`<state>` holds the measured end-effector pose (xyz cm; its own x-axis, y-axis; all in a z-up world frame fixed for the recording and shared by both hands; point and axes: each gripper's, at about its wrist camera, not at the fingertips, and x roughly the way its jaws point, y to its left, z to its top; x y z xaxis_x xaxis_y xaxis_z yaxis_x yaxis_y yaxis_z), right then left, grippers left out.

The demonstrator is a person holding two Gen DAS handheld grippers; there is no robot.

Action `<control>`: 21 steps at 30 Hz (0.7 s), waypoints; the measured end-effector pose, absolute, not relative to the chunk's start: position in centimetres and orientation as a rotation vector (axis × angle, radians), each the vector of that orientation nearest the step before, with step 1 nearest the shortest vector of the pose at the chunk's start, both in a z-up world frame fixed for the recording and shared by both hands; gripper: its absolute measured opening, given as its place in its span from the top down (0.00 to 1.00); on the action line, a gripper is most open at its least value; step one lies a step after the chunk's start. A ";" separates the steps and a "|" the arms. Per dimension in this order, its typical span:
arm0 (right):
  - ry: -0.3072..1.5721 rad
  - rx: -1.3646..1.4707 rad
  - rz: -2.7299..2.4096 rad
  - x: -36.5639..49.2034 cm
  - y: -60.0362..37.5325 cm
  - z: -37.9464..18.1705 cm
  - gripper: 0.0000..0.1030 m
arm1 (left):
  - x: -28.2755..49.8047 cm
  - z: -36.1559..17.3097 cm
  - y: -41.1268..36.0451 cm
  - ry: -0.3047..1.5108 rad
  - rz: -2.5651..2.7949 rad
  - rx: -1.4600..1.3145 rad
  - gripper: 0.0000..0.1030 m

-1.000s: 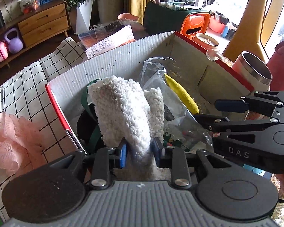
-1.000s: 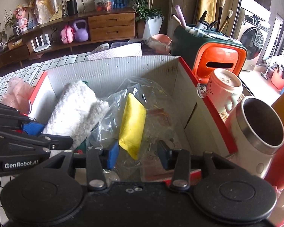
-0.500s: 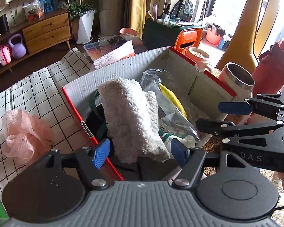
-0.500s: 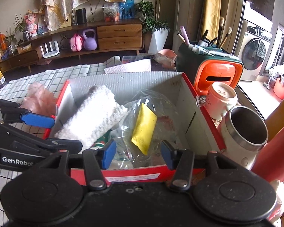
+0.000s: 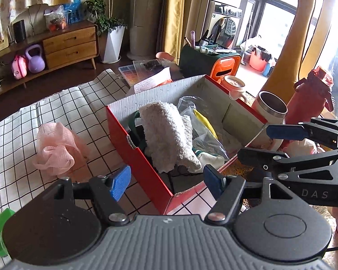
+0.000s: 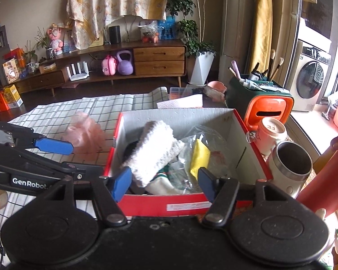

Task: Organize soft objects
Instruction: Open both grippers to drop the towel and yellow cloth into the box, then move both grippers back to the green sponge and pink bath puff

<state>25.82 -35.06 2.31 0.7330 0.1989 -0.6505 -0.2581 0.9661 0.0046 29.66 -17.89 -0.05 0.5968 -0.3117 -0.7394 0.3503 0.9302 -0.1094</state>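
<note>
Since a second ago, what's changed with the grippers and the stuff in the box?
The left gripper let go of the white fluffy towel and pulled up and back from the red box. The right gripper drew back too, its fingers opening with nothing between them. Towel, clear plastic bag and pink mesh pouf stayed put.

One box (image 5: 146, 164), one towel (image 5: 166, 132), two cups (image 6: 289, 164).
</note>
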 end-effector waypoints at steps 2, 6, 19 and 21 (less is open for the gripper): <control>0.695 -0.089 0.262 25.2 -34.6 2.8 0.32 | 28.8 0.4 -17.2 0.839 -0.380 0.039 0.31; 0.681 -0.093 0.279 23.8 -33.5 3.6 0.29 | 27.3 1.4 -15.9 0.817 -0.381 0.027 0.31; 0.645 -0.053 0.394 19.8 -28.6 5.6 0.13 | 22.4 3.8 -10.5 0.767 -0.360 -0.014 0.21; 0.638 -0.042 0.415 19.4 -27.5 5.9 0.10 | 21.6 4.0 -9.2 0.761 -0.352 -0.028 0.19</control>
